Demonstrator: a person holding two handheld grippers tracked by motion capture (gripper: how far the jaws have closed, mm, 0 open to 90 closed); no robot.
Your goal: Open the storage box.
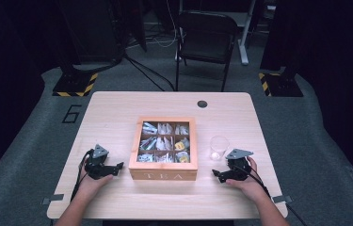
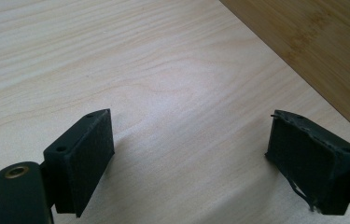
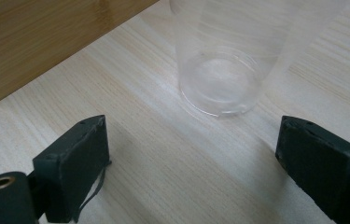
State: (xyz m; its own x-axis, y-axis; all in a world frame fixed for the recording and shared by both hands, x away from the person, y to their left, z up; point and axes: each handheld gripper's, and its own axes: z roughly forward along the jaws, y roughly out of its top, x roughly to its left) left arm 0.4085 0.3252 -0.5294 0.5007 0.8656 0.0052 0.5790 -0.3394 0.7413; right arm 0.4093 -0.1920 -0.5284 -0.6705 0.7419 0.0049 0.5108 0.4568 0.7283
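Square wooden tea box (image 1: pixel 163 175) with packets in compartments, mid pale-grained table (image 1: pixel 117 108), clear round cup (image 1: pixel 219 147) just right, left gripper (image 1: pixel 117 166) and right gripper (image 1: pixel 217 174) flanking, jaws spread, empty

a light wooden table (image 1: pixel 117 108) bears 1 tea box (image 1: pixel 163 175); 1 clear cup (image 1: pixel 219 147).

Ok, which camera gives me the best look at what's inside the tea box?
The high view: it looks down into the open tea box, showing its compartments of packets. The left gripper view catches just one wooden side at the top right, and the right gripper view just a wooden side at the top left.
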